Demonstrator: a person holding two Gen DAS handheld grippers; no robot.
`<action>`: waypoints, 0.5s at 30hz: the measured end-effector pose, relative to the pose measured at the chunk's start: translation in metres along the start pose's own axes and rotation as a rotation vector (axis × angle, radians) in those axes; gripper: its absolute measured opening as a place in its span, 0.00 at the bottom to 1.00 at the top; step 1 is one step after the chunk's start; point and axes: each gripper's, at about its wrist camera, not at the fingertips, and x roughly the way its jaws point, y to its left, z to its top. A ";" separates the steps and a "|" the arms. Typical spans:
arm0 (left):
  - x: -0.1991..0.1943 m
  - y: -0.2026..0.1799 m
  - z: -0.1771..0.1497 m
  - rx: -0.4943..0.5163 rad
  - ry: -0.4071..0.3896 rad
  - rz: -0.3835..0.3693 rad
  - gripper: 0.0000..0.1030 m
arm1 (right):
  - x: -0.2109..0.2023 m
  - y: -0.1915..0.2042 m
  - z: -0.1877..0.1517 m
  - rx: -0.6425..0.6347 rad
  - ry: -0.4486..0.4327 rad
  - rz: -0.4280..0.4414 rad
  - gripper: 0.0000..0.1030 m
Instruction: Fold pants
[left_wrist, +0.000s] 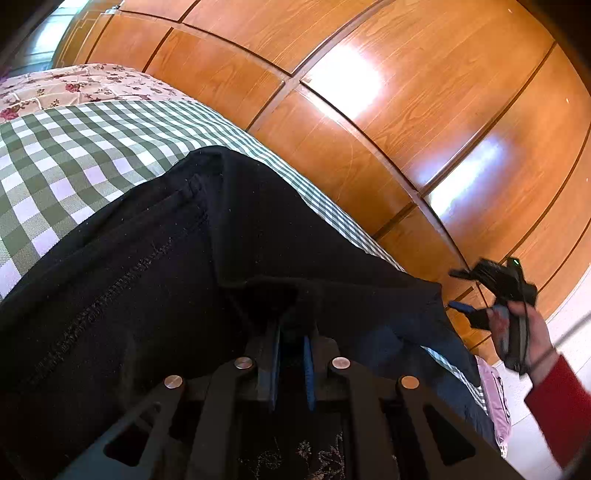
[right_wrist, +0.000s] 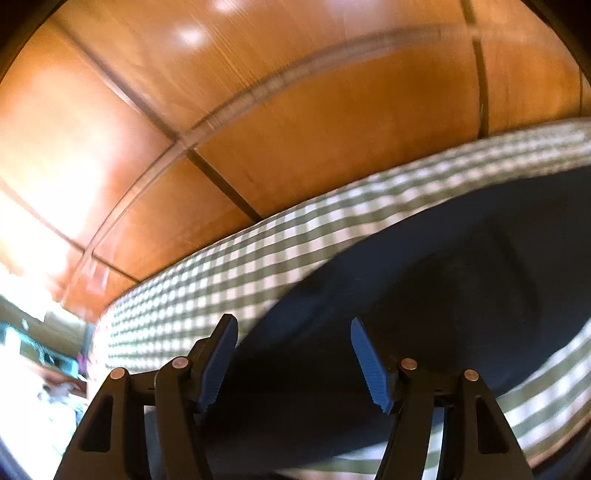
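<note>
The black pants (left_wrist: 155, 266) lie on a green-and-white checked bed cover (left_wrist: 62, 158). My left gripper (left_wrist: 291, 332) is shut on a fold of the pants' cloth, which drapes over its blue pads and hides the tips. My right gripper (left_wrist: 491, 299) shows at the right of the left wrist view, held in a hand off the bed's edge. In the right wrist view, which is blurred, the right gripper (right_wrist: 293, 328) is open and empty above the dark pants (right_wrist: 424, 302), with the checked cover (right_wrist: 207, 284) beyond.
A glossy wooden wardrobe (left_wrist: 369, 110) runs close along the far side of the bed. A floral pillow or sheet (left_wrist: 74, 86) lies at the head of the bed. Pale floor (left_wrist: 535, 424) shows at the right, past the bed's edge.
</note>
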 end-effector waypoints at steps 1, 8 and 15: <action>0.000 0.000 0.000 0.000 0.000 -0.001 0.11 | 0.006 0.005 0.002 0.003 0.008 -0.019 0.63; 0.004 0.002 0.000 0.000 0.002 -0.010 0.11 | 0.045 0.013 0.004 0.004 0.084 -0.166 0.24; 0.005 0.002 0.002 -0.007 0.014 -0.013 0.11 | 0.017 -0.010 -0.018 0.012 0.055 -0.052 0.11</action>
